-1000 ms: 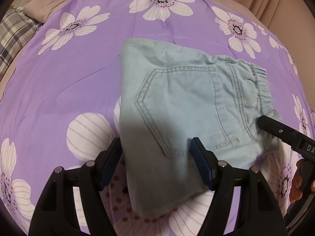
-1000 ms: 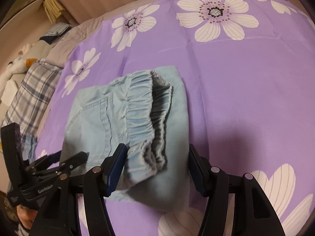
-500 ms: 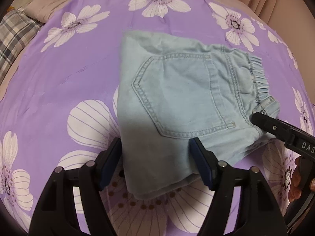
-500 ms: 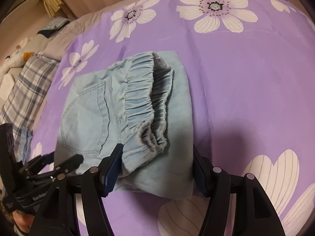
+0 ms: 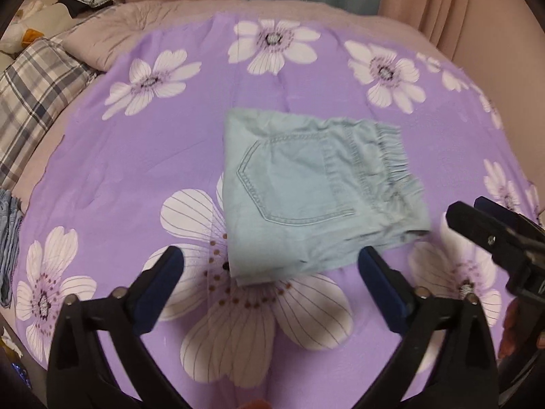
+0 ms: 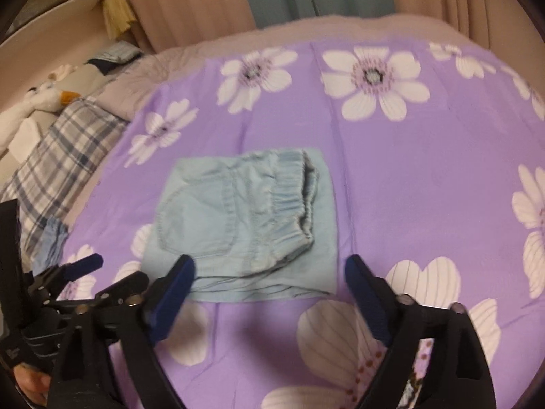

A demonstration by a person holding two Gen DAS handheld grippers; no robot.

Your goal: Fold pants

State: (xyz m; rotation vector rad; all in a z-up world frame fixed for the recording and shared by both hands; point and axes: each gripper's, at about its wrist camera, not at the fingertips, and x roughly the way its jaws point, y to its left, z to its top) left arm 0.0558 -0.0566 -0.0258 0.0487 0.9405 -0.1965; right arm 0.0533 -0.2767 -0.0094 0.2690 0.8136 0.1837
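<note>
We note light blue pants (image 5: 316, 191) folded into a compact square at mid-sheet, back pocket up, lying on the purple flowered bedsheet (image 5: 136, 170), left gripper (image 5: 272, 266) jaws opening, nothing between them, right gripper (image 6: 269, 279) likewise opening, empty, both just near the pants' near edge, plaid pillow (image 5: 34, 95) far left.

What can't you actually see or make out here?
- Underside and inner layers of the folded pants: hidden by their top layer, both views.
- Blue cloth at the left edge: cut off by the frame; unidentifiable.
- White toy on the far pillows: small, blurred.
- The person: only fingertips show, behind the grippers.
</note>
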